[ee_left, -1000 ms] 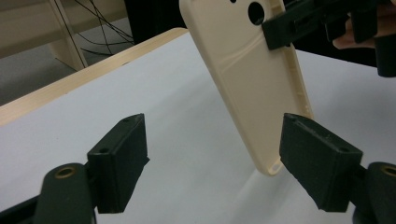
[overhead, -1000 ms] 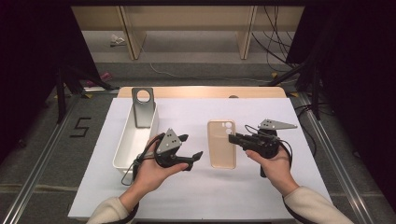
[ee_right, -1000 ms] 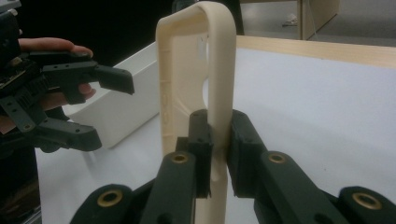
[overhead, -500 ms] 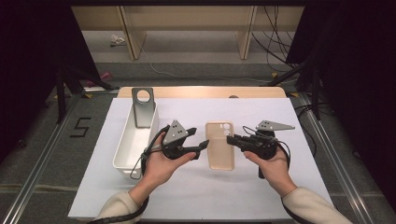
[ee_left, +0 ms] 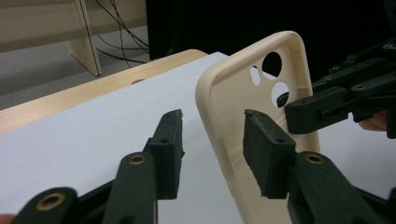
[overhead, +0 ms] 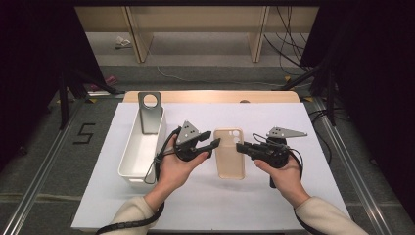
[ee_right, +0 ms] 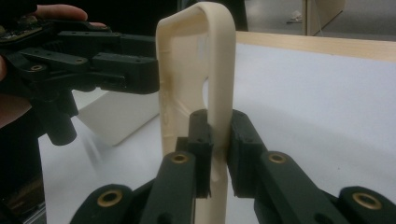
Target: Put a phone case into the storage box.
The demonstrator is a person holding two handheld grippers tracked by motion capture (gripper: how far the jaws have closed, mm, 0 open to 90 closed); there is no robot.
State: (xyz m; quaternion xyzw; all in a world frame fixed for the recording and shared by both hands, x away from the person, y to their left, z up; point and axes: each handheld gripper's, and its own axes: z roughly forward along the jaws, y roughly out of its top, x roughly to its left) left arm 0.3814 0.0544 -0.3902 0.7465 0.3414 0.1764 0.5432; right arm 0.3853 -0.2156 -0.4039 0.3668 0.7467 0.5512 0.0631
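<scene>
A cream phone case (overhead: 229, 156) sits mid-table on the white sheet, camera holes at its far end. My right gripper (overhead: 241, 147) is shut on the case's right long edge; in the right gripper view the two pads pinch the rim (ee_right: 217, 140) of the case (ee_right: 205, 60). My left gripper (overhead: 215, 143) is open at the case's left edge. In the left gripper view its jaws (ee_left: 217, 149) straddle the rim of the case (ee_left: 233, 88) without touching it, and the right gripper's tip (ee_left: 299, 109) shows beyond. The left gripper (ee_right: 116, 65) also appears in the right gripper view.
A long white bin (overhead: 139, 147) stands left of the left hand, with a grey metal bracket (overhead: 150, 110) with a round hole leaning at its far end. The white sheet (overhead: 303, 127) covers a wooden table (overhead: 210, 96). Cables trail from both grippers.
The left gripper has moved right and slightly away from the person, from beside the bin up to the case's left edge. The right gripper and the case have hardly moved.
</scene>
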